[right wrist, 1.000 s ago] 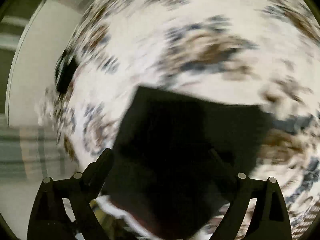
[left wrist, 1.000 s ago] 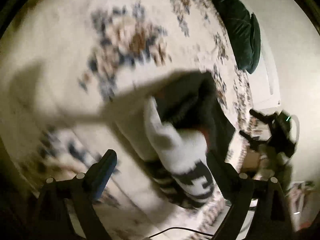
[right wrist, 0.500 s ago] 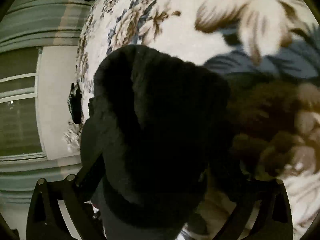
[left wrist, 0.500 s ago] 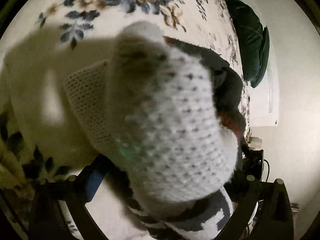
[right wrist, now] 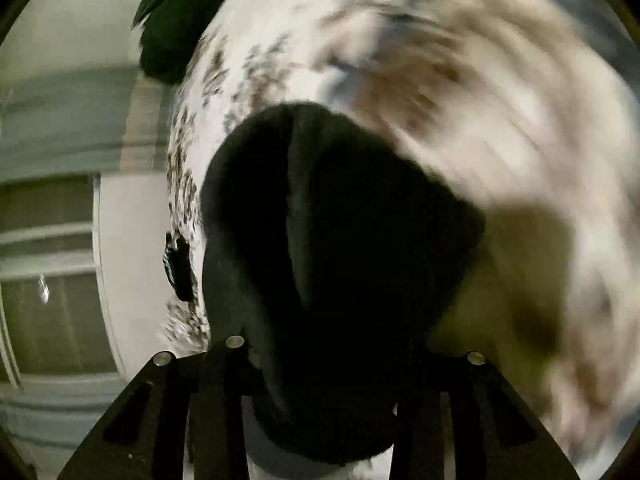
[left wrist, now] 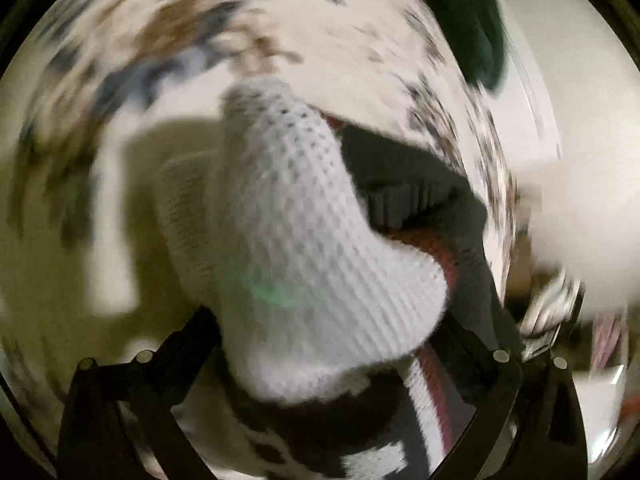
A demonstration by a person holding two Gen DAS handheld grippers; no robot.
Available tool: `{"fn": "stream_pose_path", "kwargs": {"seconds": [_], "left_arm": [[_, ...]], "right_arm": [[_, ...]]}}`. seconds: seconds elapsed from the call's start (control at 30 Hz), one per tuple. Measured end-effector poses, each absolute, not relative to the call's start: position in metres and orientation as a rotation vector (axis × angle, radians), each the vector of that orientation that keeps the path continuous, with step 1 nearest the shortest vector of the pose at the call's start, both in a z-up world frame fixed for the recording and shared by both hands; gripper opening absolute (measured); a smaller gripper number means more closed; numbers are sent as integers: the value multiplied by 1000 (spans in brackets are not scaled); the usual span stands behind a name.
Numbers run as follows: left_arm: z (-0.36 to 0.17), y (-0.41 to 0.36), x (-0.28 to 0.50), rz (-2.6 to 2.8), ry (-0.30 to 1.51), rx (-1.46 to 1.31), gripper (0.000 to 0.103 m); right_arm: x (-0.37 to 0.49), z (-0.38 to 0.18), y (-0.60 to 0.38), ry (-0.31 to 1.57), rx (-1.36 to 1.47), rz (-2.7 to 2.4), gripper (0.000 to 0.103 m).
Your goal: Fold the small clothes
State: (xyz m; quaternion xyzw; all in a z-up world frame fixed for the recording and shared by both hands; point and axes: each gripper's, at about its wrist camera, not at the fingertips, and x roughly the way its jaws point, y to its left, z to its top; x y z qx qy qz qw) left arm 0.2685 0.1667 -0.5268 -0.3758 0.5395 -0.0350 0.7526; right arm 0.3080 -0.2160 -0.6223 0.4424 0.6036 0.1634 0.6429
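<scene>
A white knit sock [left wrist: 304, 232] with a black pattern at its cuff fills the space between the fingers of my left gripper [left wrist: 332, 332], whose jaws stand wide open around it. Behind the sock lies a dark grey garment [left wrist: 400, 176] with a red stripe. In the right wrist view a black garment [right wrist: 340, 220] bulges up between the fingers of my right gripper [right wrist: 328, 344]. Those jaws are closing and press on the black cloth from both sides. Both garments rest on a floral bedspread [left wrist: 280, 20]. Both pictures are blurred by motion.
A dark green cushion [left wrist: 472, 20] lies at the far end of the bedspread and also shows as the cushion [right wrist: 176, 20] at top left in the right wrist view. A window with blinds [right wrist: 48, 240] and a small dark object [right wrist: 178, 268] are beyond the bed's left edge.
My right gripper's jaws have come in from wide open onto the black garment. Both grippers have sunk closer to the cloth and rolled. The white sock stays between the left jaws.
</scene>
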Motion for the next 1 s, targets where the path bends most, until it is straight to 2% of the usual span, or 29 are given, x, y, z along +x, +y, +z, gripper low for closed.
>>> {"fn": "stream_pose_path", "kwargs": {"seconds": [0.1,0.17,0.2,0.23,0.27,0.33,0.4,0.57,0.67,0.77,0.8,0.83,0.9,0.93,1.0], "left_arm": [[-520,160,298,-245,1252,-636,103],[-520,149,314,-349,1310,-518,103],[-521,147,318,-363,1329,-495,103],[-521,147,313,-375,1345,-488,103],[-521,146,313,-384,1360,-485,103],[-512,146,312,-380,1388,-481,103],[-498,149,303,-374,1365,-514,102],[-476,167,273,-313,1306,-617,102],[-481,167,270,-274,1304,-634,102],[-496,165,276,-249,1307,-650,102],[-497,163,279,-250,1303,-639,100],[-498,159,284,-267,1282,-632,85],[-494,154,290,-295,1255,-601,64],[-489,150,293,-311,1233,-572,45],[-481,145,296,-327,1204,-536,41]], "right_arm": [[211,-629,-229,1420,1139,263,36],[181,-639,-222,1441,1171,233,36],[172,-650,-219,1447,1206,211,41],[171,-656,-217,1457,1222,189,45],[174,-659,-218,1476,1208,170,54],[185,-652,-218,1526,1137,197,55],[189,-630,-224,1567,992,211,69],[183,-575,-245,1552,764,239,70],[223,-556,-248,1486,646,260,71],[286,-561,-222,1436,533,353,71],[310,-565,-203,1423,480,386,71],[330,-574,-185,1418,431,419,71],[347,-592,-174,1441,377,481,71],[358,-606,-165,1465,353,493,71],[368,-621,-152,1481,314,491,70]]}}
